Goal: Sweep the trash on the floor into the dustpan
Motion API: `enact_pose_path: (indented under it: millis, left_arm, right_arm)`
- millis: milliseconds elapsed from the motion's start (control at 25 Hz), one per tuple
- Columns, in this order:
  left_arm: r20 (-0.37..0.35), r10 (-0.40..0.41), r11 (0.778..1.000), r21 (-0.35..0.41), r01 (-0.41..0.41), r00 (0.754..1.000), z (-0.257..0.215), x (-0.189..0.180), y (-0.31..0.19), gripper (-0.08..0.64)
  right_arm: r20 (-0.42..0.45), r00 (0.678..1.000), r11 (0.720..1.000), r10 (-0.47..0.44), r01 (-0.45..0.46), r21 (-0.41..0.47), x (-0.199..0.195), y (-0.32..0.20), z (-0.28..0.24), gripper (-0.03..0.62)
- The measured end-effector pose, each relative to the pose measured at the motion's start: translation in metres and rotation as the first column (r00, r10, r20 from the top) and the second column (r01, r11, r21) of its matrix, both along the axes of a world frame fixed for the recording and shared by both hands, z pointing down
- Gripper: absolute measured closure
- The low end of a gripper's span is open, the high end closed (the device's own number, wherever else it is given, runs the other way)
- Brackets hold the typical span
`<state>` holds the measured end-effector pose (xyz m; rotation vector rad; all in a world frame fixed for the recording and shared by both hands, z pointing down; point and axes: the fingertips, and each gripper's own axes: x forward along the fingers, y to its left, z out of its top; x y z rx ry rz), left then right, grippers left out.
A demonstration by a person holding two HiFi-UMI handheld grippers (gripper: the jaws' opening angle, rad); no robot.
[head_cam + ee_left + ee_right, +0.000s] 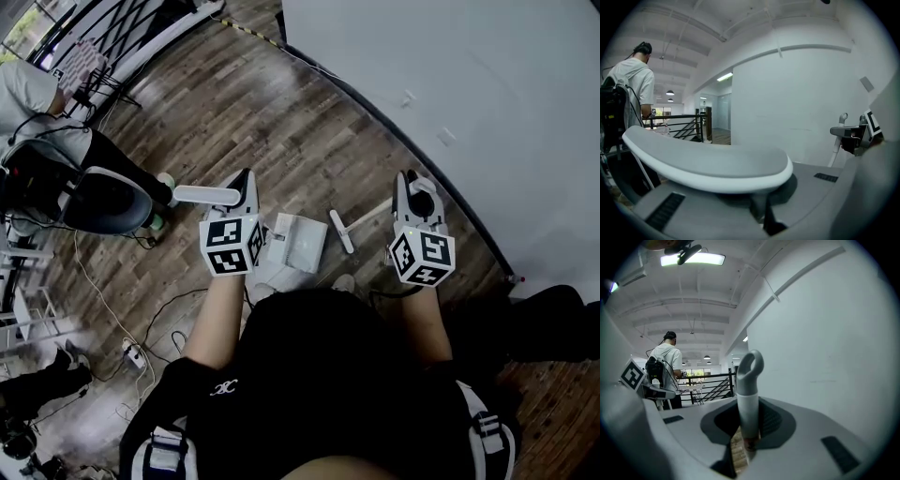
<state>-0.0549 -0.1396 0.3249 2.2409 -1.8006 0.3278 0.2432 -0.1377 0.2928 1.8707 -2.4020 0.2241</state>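
My left gripper (244, 187) is shut on the flat white-and-grey dustpan handle (206, 195), which sticks out to the left. The white dustpan (298, 242) rests on the wooden floor just right of that gripper. In the left gripper view the handle (708, 161) lies across the jaws of the left gripper (757, 201). My right gripper (412, 183) is shut on the broom stick (370, 216), whose white head (341, 232) touches the floor beside the dustpan. The broom's looped grey handle end (750, 376) rises between the jaws of the right gripper (745, 437). A pale lump (267, 274) lies near my body; I cannot tell if it is trash.
A white wall (431, 75) runs close along the right. A person (37, 103) stands at the far left by a black chair (103, 202). Cables and a power strip (136, 354) lie on the floor at the lower left. A black railing (122, 28) is at the top left.
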Motion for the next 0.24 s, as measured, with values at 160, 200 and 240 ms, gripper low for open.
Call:
enact_pose_path:
  millis: [160,200,240]
  left_arm:
    - [-0.008,0.021,1.0,-0.013,-0.021,1.0,0.004,0.008,-0.007,0.563]
    - [-0.008,0.026,1.0,-0.016,-0.026,1.0,0.005,0.011,-0.009,0.563]
    - [-0.008,0.031,0.999,-0.019,-0.031,0.999,0.006,0.014,-0.011,0.563]
  right_arm:
    - [-0.012,1.0,1.0,-0.013,0.013,-0.012,-0.003,-0.006,0.001,0.514]
    - [-0.013,1.0,1.0,-0.016,0.016,-0.013,-0.003,-0.007,0.002,0.512]
    - [-0.014,1.0,1.0,-0.018,0.018,-0.014,-0.003,-0.008,0.003,0.514]
